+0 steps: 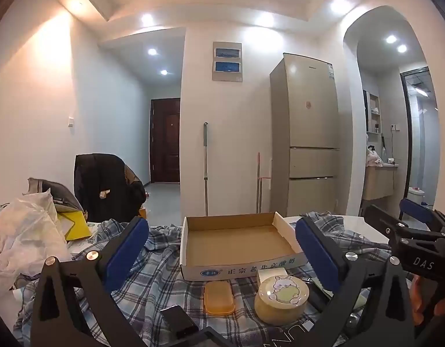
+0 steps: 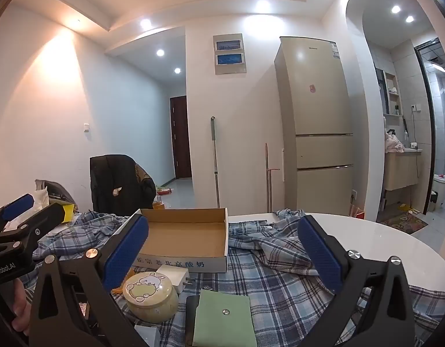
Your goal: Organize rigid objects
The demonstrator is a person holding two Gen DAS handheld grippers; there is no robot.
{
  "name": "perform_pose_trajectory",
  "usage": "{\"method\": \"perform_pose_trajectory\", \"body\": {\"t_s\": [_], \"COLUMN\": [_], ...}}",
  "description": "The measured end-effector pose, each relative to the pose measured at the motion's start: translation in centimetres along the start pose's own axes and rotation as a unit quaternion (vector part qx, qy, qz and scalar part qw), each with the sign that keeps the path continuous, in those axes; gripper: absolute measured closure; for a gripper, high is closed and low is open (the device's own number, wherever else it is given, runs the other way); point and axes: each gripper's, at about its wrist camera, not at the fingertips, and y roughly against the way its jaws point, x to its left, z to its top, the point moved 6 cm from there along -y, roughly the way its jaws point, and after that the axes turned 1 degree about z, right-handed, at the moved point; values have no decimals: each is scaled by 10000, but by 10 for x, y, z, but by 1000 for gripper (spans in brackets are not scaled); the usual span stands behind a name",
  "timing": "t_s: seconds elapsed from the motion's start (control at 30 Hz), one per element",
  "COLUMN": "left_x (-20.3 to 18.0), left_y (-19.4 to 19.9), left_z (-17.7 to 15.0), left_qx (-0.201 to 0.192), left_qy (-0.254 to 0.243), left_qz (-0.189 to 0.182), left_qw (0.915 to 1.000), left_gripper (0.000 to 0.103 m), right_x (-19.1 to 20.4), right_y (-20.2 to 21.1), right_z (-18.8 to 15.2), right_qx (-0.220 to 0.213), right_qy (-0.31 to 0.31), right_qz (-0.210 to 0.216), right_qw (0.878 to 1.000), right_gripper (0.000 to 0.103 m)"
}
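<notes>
- Two grippers hover over the cluttered surface (image 2: 367,231), both spread wide with nothing between the pads: the left gripper (image 1: 222,256) is lined up on the box (image 1: 236,243), and the right gripper (image 2: 222,256) sits just to its right, over the plaid cloth (image 2: 280,274).
- Several rigid pieces lie just in front of the box, none inside it yet: a round tin (image 1: 281,297) with a rabbit on its lid, an orange case (image 1: 219,297), a white charger (image 2: 173,274), a dark flat thing (image 1: 179,322) and a green pouch (image 2: 223,315) on a dark slab.
- Crowding looks like the first risk: tin, charger and case sit close together, so a finger coming down for one may shove a neighbour.
- Wrinkles in the cloth are the second: a finger tip could snag a fold and drag the whole spread, box included.
- Smooth curved walls on the tin could let it squirt out of a flat-pad squeeze if it is gripped off-centre or too near the lid.
- Low and flat, the orange case and the dark thing give little edge to catch; pads may skid over them or pinch cloth instead.
- Light cardboard is likely to slide or tip if a gripper bumps its near wall during a drop.
- Both grippers work one small patch, so they could knock each other; the right one already shows at the edge of the left view.
</notes>
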Motion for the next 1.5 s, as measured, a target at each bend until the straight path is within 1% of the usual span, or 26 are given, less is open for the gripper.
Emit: {"method": "perform_pose_trajectory", "body": {"t_s": [0.03,0.07,0.27,0.3,0.33,0.47,0.57,0.67,0.73,1.03,1.23,1.33,1.5], "left_x": [-1,-1,0,-2,4,10,2,3,2,0,3,5,1], "left_y": [2,1,0,-1,-2,-4,5,5,4,4,0,1,2], "left_z": [1,0,0,0,1,1,1,1,0,2,0,0,0], "left_qx": [-139,-31,-35,-26,-23,-71,-157,-178,-169,-167,-28,-54,-75], "left_qy": [-76,-118,-3,5,2,29,-16,-14,-3,-23,50,82,0], "left_qz": [2,6,-82,-90,-77,-102,-133,-179,-232,-222,-231,-234,-226], "left_qw": [9999,9999,10000,10000,10000,9999,9998,9997,9996,9996,9997,9997,9997], "left_gripper": [0,0,0,0,0,0,0,0,0,0,0,0,0], "right_x": [0,0,1,-2,-2,-1,0,0,0,0,0,0,-2], "right_y": [0,1,-1,-11,-10,-7,-5,-4,-4,-5,-5,-5,-6], "right_z": [0,0,-1,-1,-1,-2,-2,-2,-2,-2,-2,0,-2], "right_qx": [6,12,36,74,72,73,71,71,72,78,85,100,122], "right_qy": [-12,-21,-57,-35,-38,-34,-33,-35,-34,-36,-34,-32,-39], "right_qz": [1,2,15,-5,-6,-5,-2,-1,-1,-2,0,-7,-15], "right_qw": [10000,10000,10000,10000,10000,10000,10000,10000,10000,10000,10000,9999,9999], "right_gripper": [0,0,0,0,0,0,0,0,0,0,0,0,0]}}
